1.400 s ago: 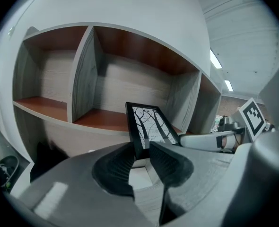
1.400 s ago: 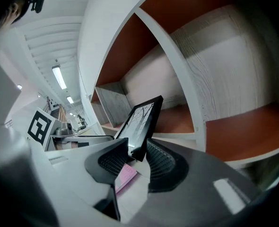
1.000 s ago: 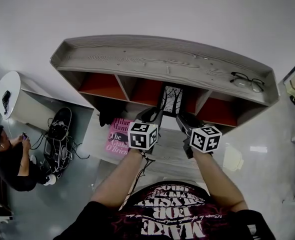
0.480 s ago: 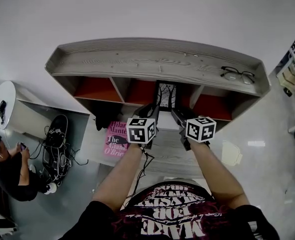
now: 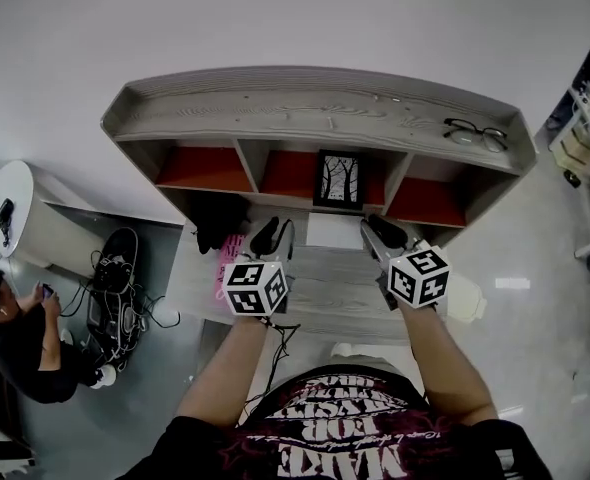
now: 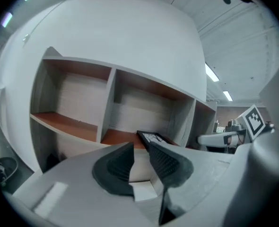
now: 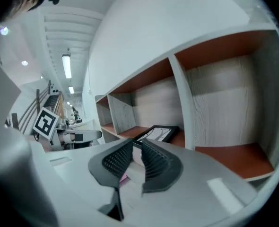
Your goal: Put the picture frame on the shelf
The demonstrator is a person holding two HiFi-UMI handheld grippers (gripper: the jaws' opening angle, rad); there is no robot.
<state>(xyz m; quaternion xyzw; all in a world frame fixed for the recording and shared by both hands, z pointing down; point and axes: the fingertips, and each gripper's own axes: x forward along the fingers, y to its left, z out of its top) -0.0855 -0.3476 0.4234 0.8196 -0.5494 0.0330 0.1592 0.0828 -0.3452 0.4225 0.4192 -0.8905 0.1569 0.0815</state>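
Surface: grey wood-grain shelf against white wall, three red-floored compartments.
Task thing: picture frame in middle compartment, my 12 o'clock, nearer right divider; neither tool touches it.
Glasses on shelf top, 2 o'clock.
Desk below shelf; pink book at 10 o'clock.
My left gripper: jaws spread, nothing between.
My right gripper: jaws just closing, narrow gap, nothing between.
Room to move: open floor at 3 o'clock; seated person and cable heap at 9 o'clock.
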